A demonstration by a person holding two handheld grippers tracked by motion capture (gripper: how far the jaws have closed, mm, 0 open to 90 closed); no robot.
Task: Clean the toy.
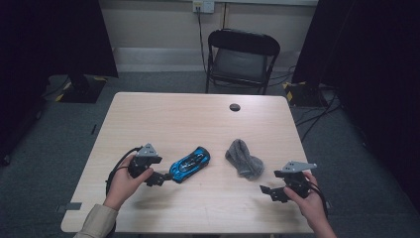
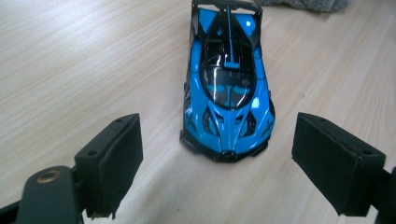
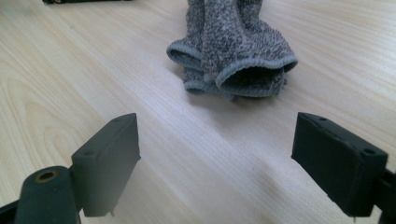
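A blue and black toy car (image 1: 190, 164) lies on the wooden table (image 1: 198, 119), left of the middle. My left gripper (image 1: 162, 179) stands open just short of the car's near end; in the left gripper view the car (image 2: 228, 88) lies ahead of the jaws, which are wide apart, with nothing between them (image 2: 219, 172). A grey knitted sock pair (image 1: 244, 158) lies rolled to the right of the car. My right gripper (image 1: 270, 192) is open in front of it, and the socks (image 3: 233, 42) show their cuff openings toward the jaws (image 3: 217, 168).
A black folding chair (image 1: 241, 59) stands beyond the table's far edge. A small dark round cap (image 1: 235, 107) sits in the tabletop near the far side. Dark equipment flanks the room at left and right, with cables on the grey floor.
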